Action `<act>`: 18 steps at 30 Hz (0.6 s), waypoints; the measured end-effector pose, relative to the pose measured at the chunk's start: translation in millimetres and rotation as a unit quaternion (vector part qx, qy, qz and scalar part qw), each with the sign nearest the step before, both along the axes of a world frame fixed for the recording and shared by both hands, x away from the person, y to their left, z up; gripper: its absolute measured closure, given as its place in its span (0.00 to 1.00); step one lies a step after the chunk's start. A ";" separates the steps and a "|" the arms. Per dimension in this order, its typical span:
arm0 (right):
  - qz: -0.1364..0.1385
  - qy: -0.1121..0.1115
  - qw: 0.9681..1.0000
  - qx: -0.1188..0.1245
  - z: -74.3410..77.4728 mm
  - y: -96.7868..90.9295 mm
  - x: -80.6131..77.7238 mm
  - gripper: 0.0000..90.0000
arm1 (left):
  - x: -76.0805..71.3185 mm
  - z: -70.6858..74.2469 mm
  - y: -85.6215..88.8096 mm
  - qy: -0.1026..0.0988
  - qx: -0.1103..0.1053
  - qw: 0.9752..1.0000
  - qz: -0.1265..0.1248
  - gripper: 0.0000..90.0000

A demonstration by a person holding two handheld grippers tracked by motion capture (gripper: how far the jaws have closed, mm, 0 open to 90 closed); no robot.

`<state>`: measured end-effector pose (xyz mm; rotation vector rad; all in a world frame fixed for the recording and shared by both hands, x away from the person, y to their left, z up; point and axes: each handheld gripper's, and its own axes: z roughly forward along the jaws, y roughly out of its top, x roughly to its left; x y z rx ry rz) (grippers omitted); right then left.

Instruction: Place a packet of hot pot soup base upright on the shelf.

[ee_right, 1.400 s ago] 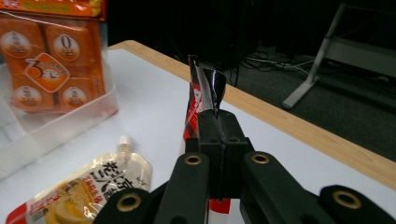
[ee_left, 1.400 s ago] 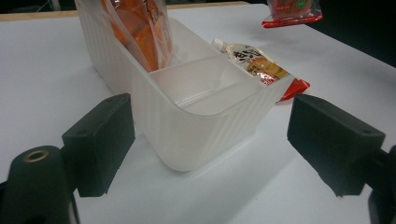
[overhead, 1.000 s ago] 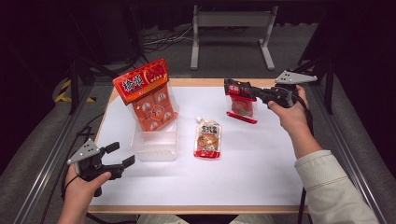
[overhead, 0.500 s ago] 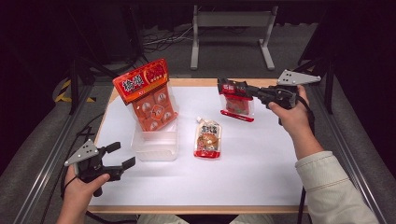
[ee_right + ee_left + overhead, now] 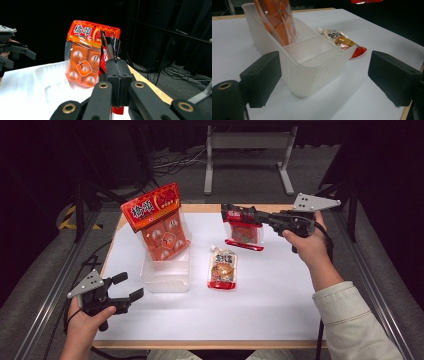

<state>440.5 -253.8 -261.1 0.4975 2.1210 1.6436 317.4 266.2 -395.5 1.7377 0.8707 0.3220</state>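
My right gripper [image 5: 231, 213] is shut on the top edge of a red snack packet [image 5: 243, 227], which hangs just above the table's back right. In the right gripper view the packet [image 5: 108, 50] stands up from the closed jaws [image 5: 117, 72]. A tall orange bag [image 5: 157, 222] leans upright in the far compartment of a clear plastic bin [image 5: 165, 277]. A small spouted pouch [image 5: 223, 267] lies flat to the right of the bin. My left gripper [image 5: 131, 286] is open near the front left edge, with its jaws [image 5: 328, 77] facing the bin [image 5: 312, 72] and nothing between them.
The white table [image 5: 260, 315] has bare room at the front and right. Its wooden edge [image 5: 200, 344] runs along the front. The bin's near compartment [image 5: 312, 52] holds nothing. A metal stand [image 5: 247, 142] and cables sit on the floor behind.
My right gripper has carried the red packet to the left and a little up, off the table. The left gripper has stayed where it was.
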 end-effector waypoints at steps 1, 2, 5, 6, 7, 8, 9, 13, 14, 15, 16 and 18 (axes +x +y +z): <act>0.003 -0.001 1.000 -0.001 0.4 2.8 0.2 1.00 | -0.3 -0.2 -0.3 0.001 -0.002 1.000 0.002 0.14; 0.005 0.000 1.000 -0.002 0.7 4.7 0.1 1.00 | -0.4 -0.4 -0.2 0.000 0.000 1.000 0.001 0.14; 0.012 -0.003 1.000 -0.001 2.4 12.1 0.7 1.00 | -1.7 -0.7 -0.2 0.001 0.001 1.000 0.004 0.14; 0.014 -0.004 1.000 0.000 3.0 14.4 1.0 1.00 | -2.0 -0.8 0.3 0.000 0.003 1.000 0.003 0.14; 0.017 -0.005 1.000 0.000 3.5 16.8 1.4 1.00 | -2.0 -0.8 0.3 0.000 0.003 1.000 0.003 0.14; 0.019 -0.005 1.000 -0.001 4.0 20.1 1.9 1.00 | -3.4 -1.2 1.0 0.002 0.002 1.000 0.004 0.14; 0.020 -0.005 1.000 -0.002 4.2 22.9 2.4 1.00 | -4.0 -1.3 1.6 0.002 0.003 1.000 0.005 0.14; 0.030 -0.005 1.000 -0.003 4.6 34.9 4.5 1.00 | -7.5 -2.5 3.1 0.004 0.003 1.000 0.008 0.14; 0.033 -0.005 0.999 -0.002 4.7 38.0 5.1 1.00 | -8.3 -2.8 3.5 0.004 0.003 1.000 0.009 0.14; 0.036 -0.005 0.999 -0.002 4.7 41.4 5.6 1.00 | -8.9 -3.1 4.1 0.004 0.005 1.000 0.008 0.14; 0.039 -0.005 0.999 -0.001 4.8 44.7 6.2 1.00 | -9.9 -3.3 4.3 0.004 0.004 1.000 0.010 0.14; 0.045 -0.005 0.999 0.000 4.7 51.4 7.3 1.00 | -11.3 -3.5 5.0 0.003 0.004 1.000 0.011 0.14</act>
